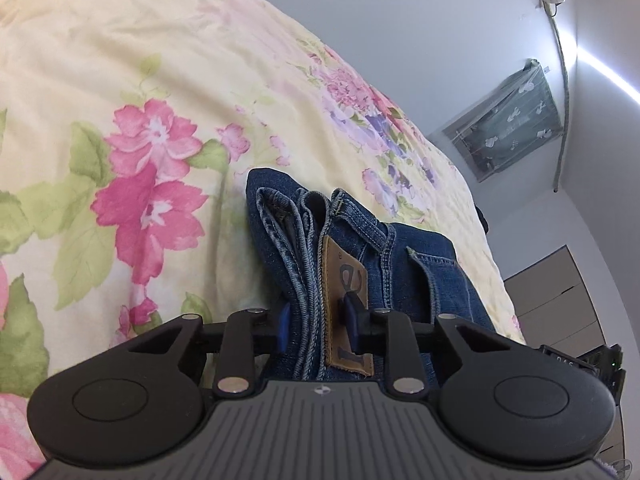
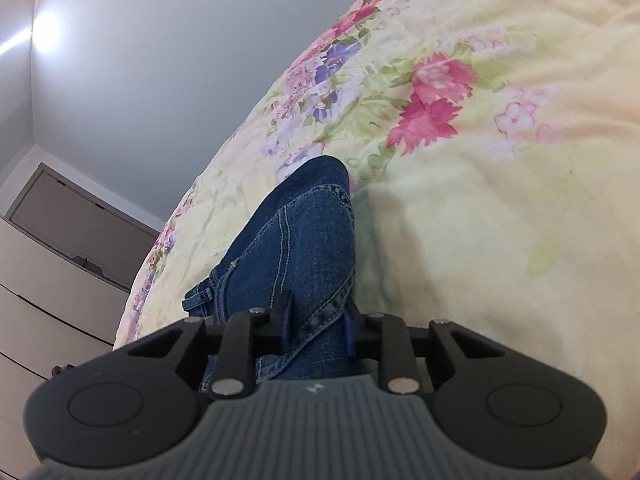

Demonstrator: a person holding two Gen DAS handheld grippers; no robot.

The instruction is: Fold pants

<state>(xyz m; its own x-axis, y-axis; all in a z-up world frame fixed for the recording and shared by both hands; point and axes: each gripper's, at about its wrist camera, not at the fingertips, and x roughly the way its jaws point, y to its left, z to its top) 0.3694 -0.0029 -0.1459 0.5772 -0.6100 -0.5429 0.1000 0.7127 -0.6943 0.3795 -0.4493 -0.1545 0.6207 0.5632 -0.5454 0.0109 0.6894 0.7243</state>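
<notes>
Floral bedspread [image 1: 120, 80] under both jeans-clamping [image 1: 360, 248] claws [image 1: 318, 326].

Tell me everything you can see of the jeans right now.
The jeans are dark blue denim with pale stitching, folded into several layers. A tan leather waistband patch, belt loops and stacked hems show. They rest on the floral bedspread. The left gripper clamps the waistband stack; the right gripper clamps another folded part.

Rough denim pants [image 1: 352, 248] on matt cotton bedspread [image 1: 120, 80].
</notes>
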